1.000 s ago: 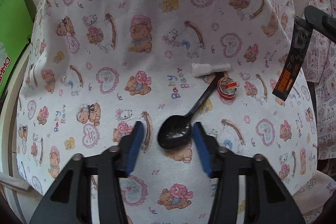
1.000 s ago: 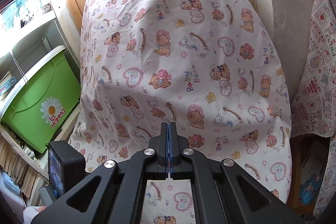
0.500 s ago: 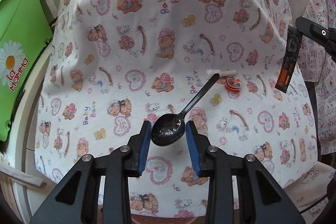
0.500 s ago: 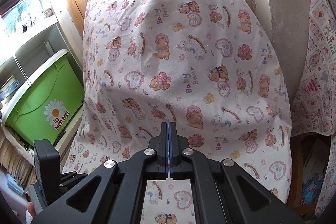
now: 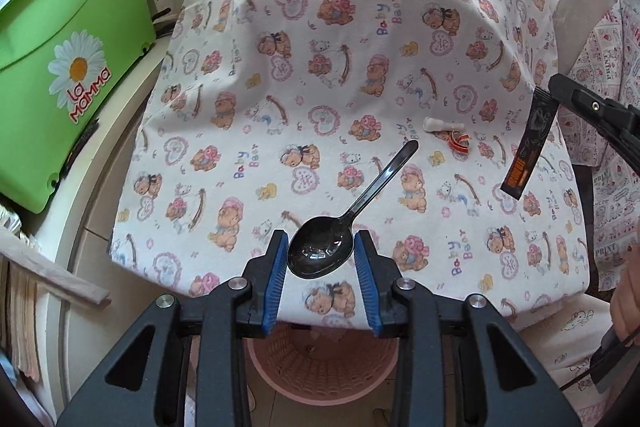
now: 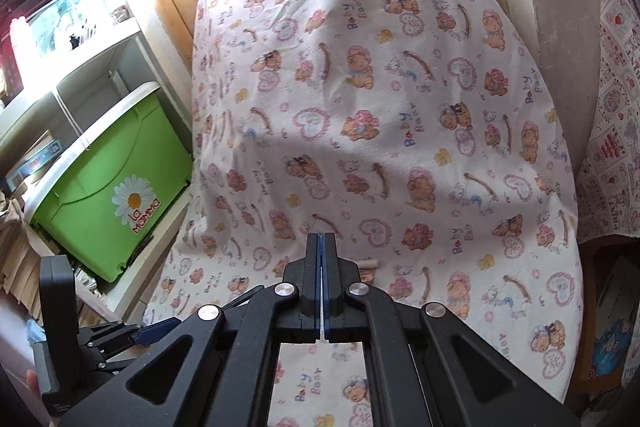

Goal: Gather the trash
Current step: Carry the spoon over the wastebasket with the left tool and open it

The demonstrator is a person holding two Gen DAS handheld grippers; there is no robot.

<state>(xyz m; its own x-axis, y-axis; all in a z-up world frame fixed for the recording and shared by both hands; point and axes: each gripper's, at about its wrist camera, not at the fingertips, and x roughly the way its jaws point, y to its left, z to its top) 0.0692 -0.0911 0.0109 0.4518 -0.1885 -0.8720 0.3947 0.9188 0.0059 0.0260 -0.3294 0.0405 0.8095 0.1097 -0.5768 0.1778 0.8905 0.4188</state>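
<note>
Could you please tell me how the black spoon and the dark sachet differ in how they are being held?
The black spoon sits bowl-first between the left gripper's blue jaws, handle pointing away; the dark sachet hangs flat from the right gripper's shut jaws, pinched at its top. The spoon is glossy and rounded; the sachet is printed orange. Both are lifted off the cloth.

Between the left fingers (image 5: 281, 269) sits the spoon (image 5: 322, 253), its handle reaching ahead and rightward over the cloth-covered counter (image 5: 248, 75). Beyond the handle's tip lie a small stick (image 5: 443, 125) and a wrapper scrap (image 5: 460, 142), just beside each other. A basket (image 5: 322, 373) stands below the fingers; a bin (image 5: 60, 59) sits far left.
</note>
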